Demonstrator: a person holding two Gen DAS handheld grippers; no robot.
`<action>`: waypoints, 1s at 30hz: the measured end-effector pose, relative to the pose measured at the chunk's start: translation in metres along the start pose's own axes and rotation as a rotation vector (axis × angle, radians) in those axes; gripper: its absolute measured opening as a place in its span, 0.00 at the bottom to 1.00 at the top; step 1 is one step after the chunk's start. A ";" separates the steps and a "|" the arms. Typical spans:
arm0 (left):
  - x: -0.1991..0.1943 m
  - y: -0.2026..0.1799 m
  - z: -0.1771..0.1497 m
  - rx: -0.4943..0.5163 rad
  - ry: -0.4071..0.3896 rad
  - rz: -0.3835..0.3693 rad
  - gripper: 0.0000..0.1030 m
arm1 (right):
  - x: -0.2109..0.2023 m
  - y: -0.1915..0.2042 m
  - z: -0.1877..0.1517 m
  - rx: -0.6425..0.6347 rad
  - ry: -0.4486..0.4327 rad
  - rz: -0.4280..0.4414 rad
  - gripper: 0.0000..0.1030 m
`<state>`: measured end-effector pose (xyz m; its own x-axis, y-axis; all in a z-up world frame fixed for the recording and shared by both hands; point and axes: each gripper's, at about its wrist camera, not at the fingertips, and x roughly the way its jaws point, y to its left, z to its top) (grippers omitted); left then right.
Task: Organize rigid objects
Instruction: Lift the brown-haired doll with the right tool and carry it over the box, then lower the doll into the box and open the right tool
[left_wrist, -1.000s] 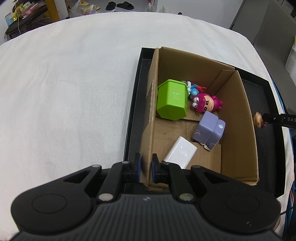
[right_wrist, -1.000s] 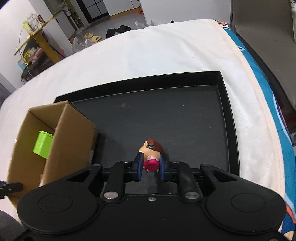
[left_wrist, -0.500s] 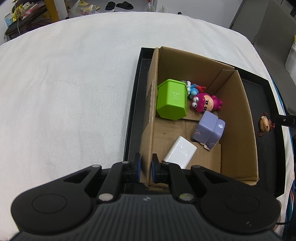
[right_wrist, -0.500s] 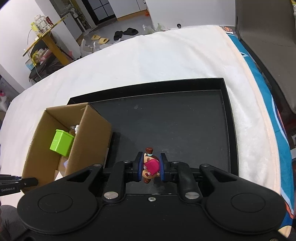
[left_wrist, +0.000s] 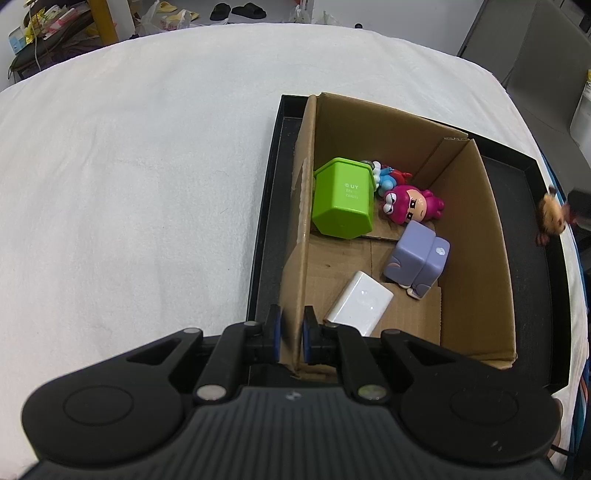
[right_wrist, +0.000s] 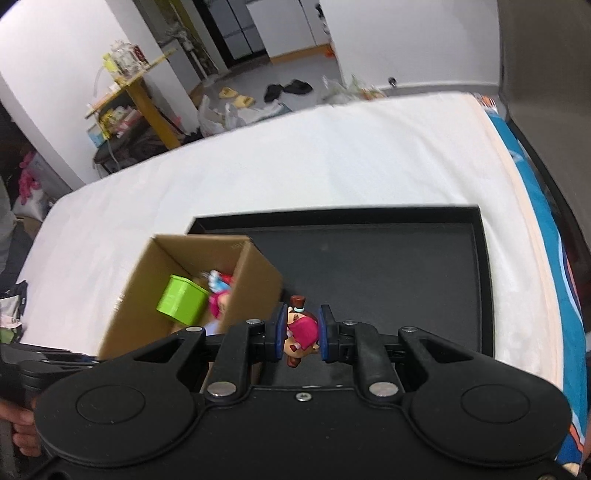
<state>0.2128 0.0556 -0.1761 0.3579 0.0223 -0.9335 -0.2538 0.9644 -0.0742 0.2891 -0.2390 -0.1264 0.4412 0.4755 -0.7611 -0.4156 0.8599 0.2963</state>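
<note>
A cardboard box (left_wrist: 476, 236) stands on a black tray (left_wrist: 264, 229) on a white cloth. In it lie a green bin (left_wrist: 343, 197), a pink figure (left_wrist: 408, 205), a blue and red toy (left_wrist: 388, 177), a purple toy (left_wrist: 417, 254) and a white block (left_wrist: 360, 302). My left gripper (left_wrist: 291, 334) is shut on the box's near left wall. My right gripper (right_wrist: 301, 332) is shut on a small brown and pink doll (right_wrist: 299, 330), held above the tray (right_wrist: 388, 273) just right of the box (right_wrist: 255, 284). The doll also shows in the left wrist view (left_wrist: 550, 218).
The white cloth (left_wrist: 129, 184) covers the table all round the tray. A grey chair back (right_wrist: 546, 55) stands at the right edge. Shelves and clutter (right_wrist: 122, 107) lie on the floor beyond the far side. The other gripper's body (right_wrist: 22, 369) shows at lower left.
My right gripper has risen with the doll and moved left towards the box. My left gripper has kept its hold on the box wall.
</note>
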 end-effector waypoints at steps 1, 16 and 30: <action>0.000 0.000 0.000 0.000 0.002 0.000 0.10 | -0.003 0.004 0.003 -0.004 -0.010 0.014 0.17; 0.000 0.000 0.000 0.007 0.002 0.000 0.09 | 0.003 0.073 0.009 -0.097 -0.039 0.149 0.17; 0.000 -0.003 0.000 0.024 0.006 0.005 0.09 | 0.045 0.111 -0.017 -0.144 0.050 0.189 0.17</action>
<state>0.2138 0.0527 -0.1757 0.3508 0.0257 -0.9361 -0.2342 0.9703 -0.0611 0.2496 -0.1251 -0.1374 0.3065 0.6131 -0.7282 -0.5978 0.7192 0.3539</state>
